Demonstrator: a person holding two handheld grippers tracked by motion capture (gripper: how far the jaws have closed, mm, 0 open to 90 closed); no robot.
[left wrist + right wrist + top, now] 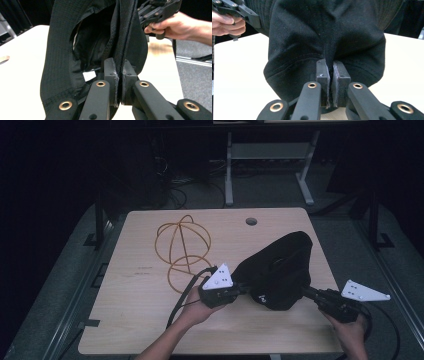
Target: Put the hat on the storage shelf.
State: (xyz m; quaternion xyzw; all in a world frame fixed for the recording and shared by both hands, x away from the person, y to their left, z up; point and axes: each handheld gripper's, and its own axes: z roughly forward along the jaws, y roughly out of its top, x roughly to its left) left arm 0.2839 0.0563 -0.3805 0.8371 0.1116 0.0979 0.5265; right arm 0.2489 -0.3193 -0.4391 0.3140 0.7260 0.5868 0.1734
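The left gripper [241, 289] is clamped tight on the edge of a black hat [280, 270]. In the left gripper view its two jaws pinch a stitched fold of the hat [82, 50], and you can look into the dark inside of the hat, where a small white tag [89, 75] shows. The right gripper [306, 292] is clenched on the other side of the same hat. In the right gripper view its jaws squeeze a fold of the black cloth [327, 37] right in the middle, and the cloth bunches up above the jaws. So the hat hangs between the two grippers, held from the left and from the right, over the near right part of the wooden table [140, 320]. The person's left hand [200, 309] and right hand [350, 332] hold the grippers near the front edge of the table. Farther back and to the left, well apart from the hat, a round wire stand [182, 247] sits on the table. Near the far edge there is a small round hole [251, 221] in the table top.
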